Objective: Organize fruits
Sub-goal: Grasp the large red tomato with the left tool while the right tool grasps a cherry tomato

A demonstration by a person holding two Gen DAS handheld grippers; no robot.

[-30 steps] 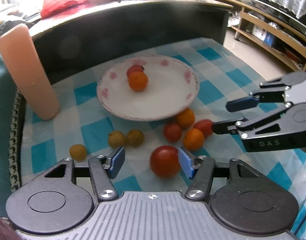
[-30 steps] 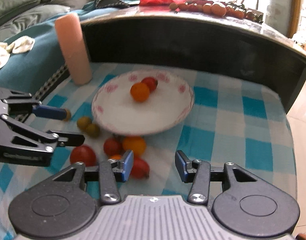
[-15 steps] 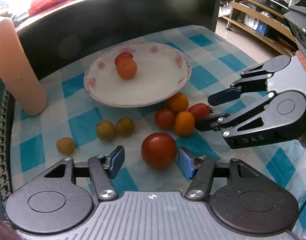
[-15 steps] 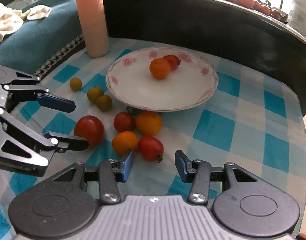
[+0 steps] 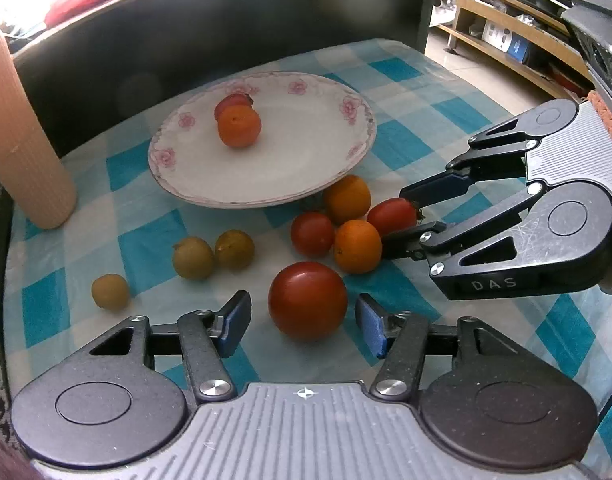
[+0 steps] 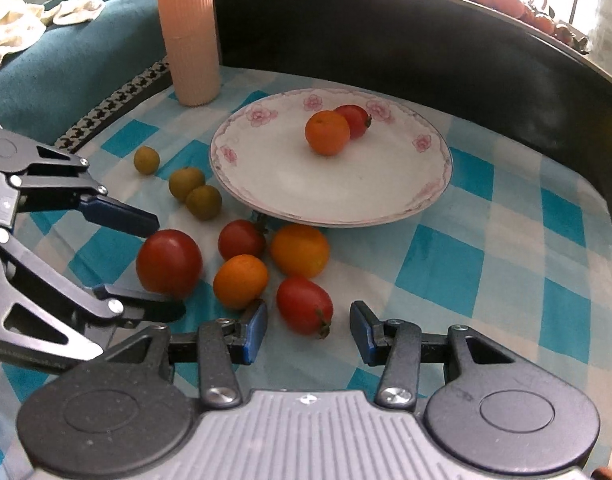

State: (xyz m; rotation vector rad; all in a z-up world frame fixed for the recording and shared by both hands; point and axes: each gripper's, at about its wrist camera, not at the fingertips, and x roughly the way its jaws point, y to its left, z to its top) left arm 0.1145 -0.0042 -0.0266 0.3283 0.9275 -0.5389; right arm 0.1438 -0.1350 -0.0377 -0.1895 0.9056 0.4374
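— What sits nearest the cameras?

— Two claws, both spread wide and gripping nothing. The left claw (image 5: 303, 322) brackets a large red tomato (image 5: 308, 300) on the checked cloth (image 5: 145, 246) covering the desk, its blue pads either side of the fruit and clear of it. The right claw (image 6: 308, 326) straddles an oval red tomato (image 6: 304, 305) the same way, without contact that can be made out.

— And just beyond?

— A cluster lies before the plate's near rim: a small orange fruit (image 6: 240, 281), a round red tomato (image 6: 241, 239) and a larger orange fruit (image 6: 300, 250), close together. Toward the desk's left edge rest two olive-green fruits (image 6: 195, 192) touching each other, with a third green fruit (image 6: 146, 160) apart.

— Farther back?

— A white plate (image 6: 386, 200) with pink flowers holds an orange fruit (image 6: 327, 132) pressed against a red tomato (image 6: 356, 119). A ribbed peach cylinder (image 6: 187, 32) stands upright at the desk's far left corner. A dark curved wall (image 6: 426, 48) rises behind the desk.
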